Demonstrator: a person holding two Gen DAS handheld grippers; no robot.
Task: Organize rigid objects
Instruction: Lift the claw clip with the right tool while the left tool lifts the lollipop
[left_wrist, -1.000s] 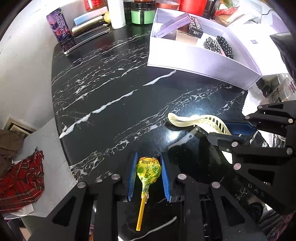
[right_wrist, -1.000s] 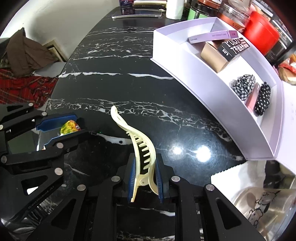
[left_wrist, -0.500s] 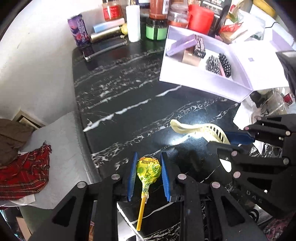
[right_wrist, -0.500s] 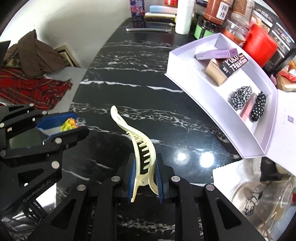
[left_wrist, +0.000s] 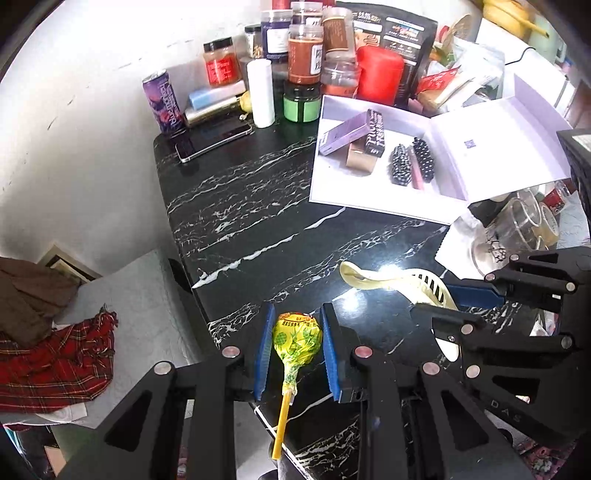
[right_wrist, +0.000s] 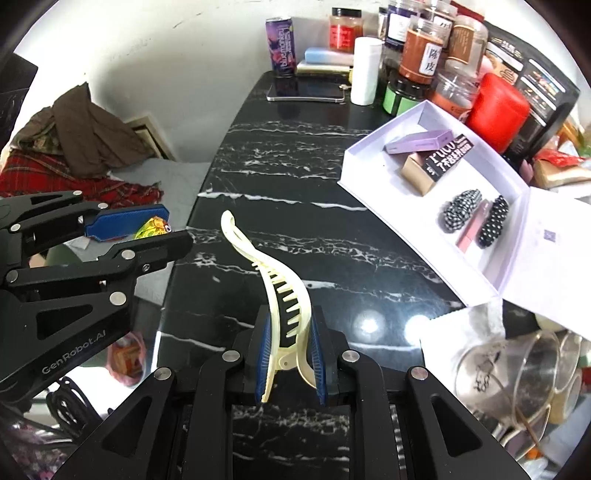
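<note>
Left wrist view: the left gripper (left_wrist: 295, 347) is clamping a lollipop (left_wrist: 295, 339) in a yellow-green wrapper, both blue pads pressing on its head while the yellow stick is hanging down toward the camera. The lollipop is sitting clear of the black marble table (left_wrist: 251, 206), near its front edge. Farther back on the right, the white box (left_wrist: 373, 205) is standing open and is already holding small cartons and dotted hair clips (left_wrist: 410, 162). Judged from this, part of the sorting is done and the lollipop is not yet placed.

Right wrist view: the right gripper (right_wrist: 290, 356) is gripping a cream hair claw (right_wrist: 280, 295) at its hinge end, the jaws nearly closed on it, the long curved prong pointing away over the table (right_wrist: 295, 184). The claw is off the surface, well apart from the white box (right_wrist: 384, 206) at the right. The left gripper (right_wrist: 147, 236) is showing at the left edge with the lollipop (right_wrist: 153, 227) wrapper between its pads.

Remaining work, as judged: both held items are awaiting transfer to the box. The jars, can and phone at the back are standing untouched.
</note>
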